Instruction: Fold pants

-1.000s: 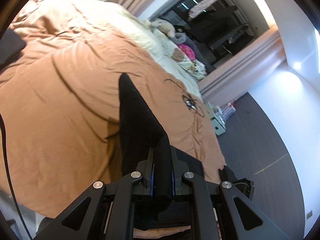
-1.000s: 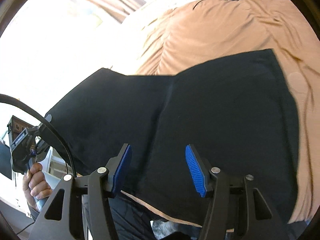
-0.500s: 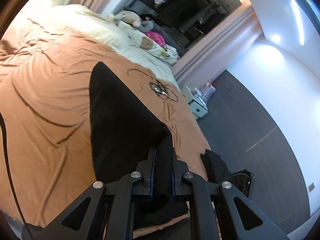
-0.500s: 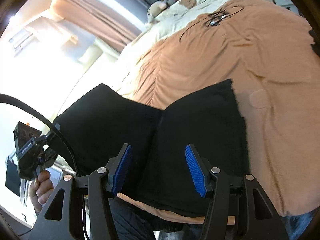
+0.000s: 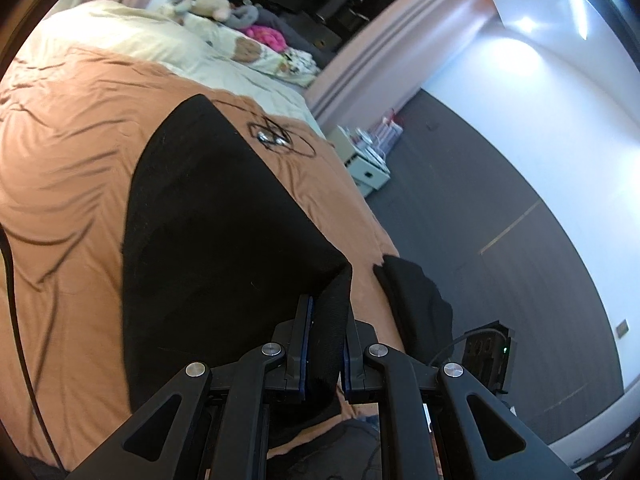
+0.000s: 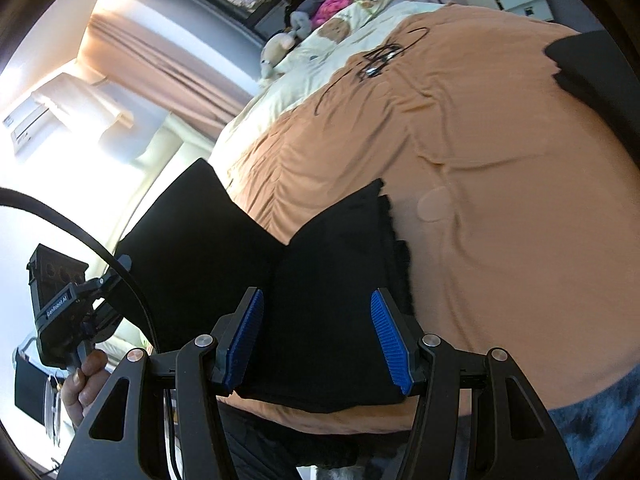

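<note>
- Pants (image 5: pixel 208 240), black, are pinched at one edge between the pads of the left claw (image 5: pixel 325 344), which is clamped tight on a thick roll of the cloth.
- Ahead of that claw the held panel is lifted off the bed (image 5: pixel 60 160) and stretches away to a far corner.
- The right claw (image 6: pixel 316 340) stands with its jaws apart, gripping nothing; the flat half of the pants lies just beyond and beneath its blue pads.
- Judged from this, one fold is under way: a raised flap on the left, a laid half on the right, a crease between.
- Left to do: lay the flap over, smooth it, probably fold again.
- Further out, a tangled cable (image 6: pixel 378 60) rests on the bedspread, and another dark garment (image 5: pixel 416 304) lies at the bed edge, right of the left claw.
</note>
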